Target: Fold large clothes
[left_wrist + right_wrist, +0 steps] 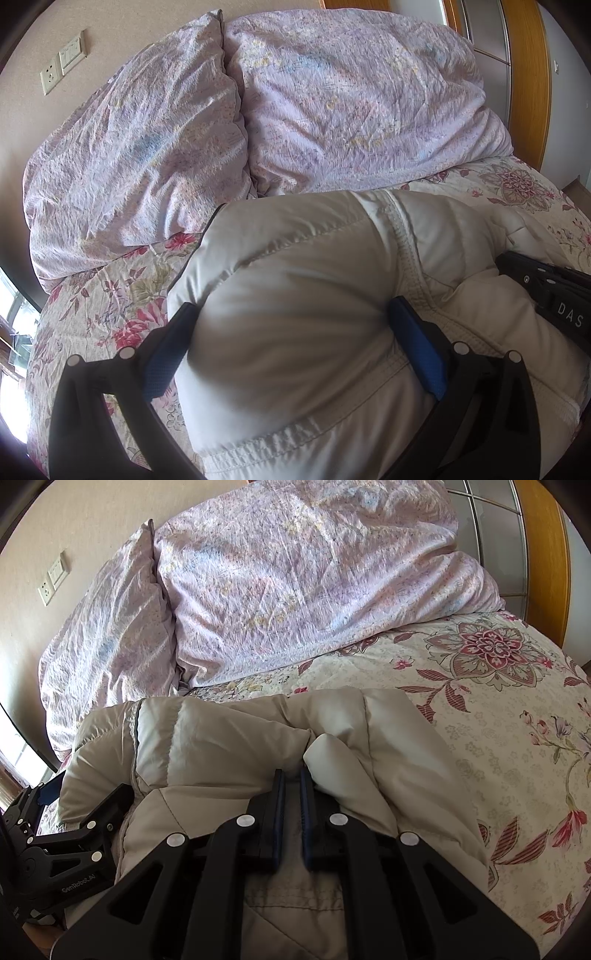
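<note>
- The puffy cream quilted jacket (295,295) lay bunched on the flowery bedspread (480,701).
- The left gripper (295,332) gaped wide around a puffy fold.
- The right gripper (291,794) was nearly closed, pinching the jacket.

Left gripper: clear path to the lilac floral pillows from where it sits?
Probably not directly. The left gripper stands open around a puffy bulge of the beige padded jacket, which lies between it and the lilac floral pillows.
</note>
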{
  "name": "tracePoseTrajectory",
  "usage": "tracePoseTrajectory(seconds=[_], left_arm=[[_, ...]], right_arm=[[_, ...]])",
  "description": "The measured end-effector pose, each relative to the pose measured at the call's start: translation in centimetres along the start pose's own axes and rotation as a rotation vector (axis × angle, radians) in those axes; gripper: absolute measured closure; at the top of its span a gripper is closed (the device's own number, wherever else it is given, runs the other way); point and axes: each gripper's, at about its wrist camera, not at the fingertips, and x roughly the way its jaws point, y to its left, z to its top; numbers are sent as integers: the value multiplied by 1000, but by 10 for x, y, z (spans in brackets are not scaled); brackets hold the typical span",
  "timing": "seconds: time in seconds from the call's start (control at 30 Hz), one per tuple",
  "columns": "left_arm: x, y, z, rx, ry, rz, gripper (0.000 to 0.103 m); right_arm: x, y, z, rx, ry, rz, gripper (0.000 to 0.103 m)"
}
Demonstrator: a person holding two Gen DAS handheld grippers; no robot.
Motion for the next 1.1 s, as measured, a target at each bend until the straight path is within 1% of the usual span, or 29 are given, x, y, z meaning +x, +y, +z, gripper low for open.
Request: tracePoseTrajectory(seconds=[0.1, 0.23, 0.4, 0.5, 0.57, 0.63, 0.7, 0.8, 0.87, 0.93, 1.03, 1.1], left_arm=[[-9, 4, 0, -4, -19, -4, 2], [-36, 10, -6, 3, -58, 21, 2], [-65, 10, -16, 29, -103, -2, 2], [-70, 0, -22, 56, -115, 3, 2], [-69, -6, -24, 61, -124, 11, 2], [-64, -9, -26, 52, -108, -5, 2], [-58, -11, -26, 48, -89, -16, 2], [-53, -13, -27, 50, -74, -16, 2], [-53, -17, -30, 57, -81, -3, 2], [-54, -20, -32, 65, -99, 15, 2], [-60, -15, -30, 70, -109, -2, 2], [-67, -8, -27, 73, -136, 5, 2]], right_arm=[[-5, 1, 0, -6, -10, 2, 97], [-32, 4, -7, -26, -51, -5, 96], [-82, 2, -32, -43, -125, 48, 96], [-98, 4, -47, -57, -132, 57, 95], [-95, 5, -53, -73, -112, 33, 95], [-87, 7, -61, -97, -86, -7, 95], [-82, 7, -67, -103, -72, -22, 96], [-72, -1, -73, -78, -43, 8, 96], [-69, -6, -76, -63, -35, 26, 96], [-70, -6, -78, -63, -40, 24, 96], [-77, 6, -70, -115, -29, -25, 96], [-84, 13, -59, -139, -25, -37, 93]])
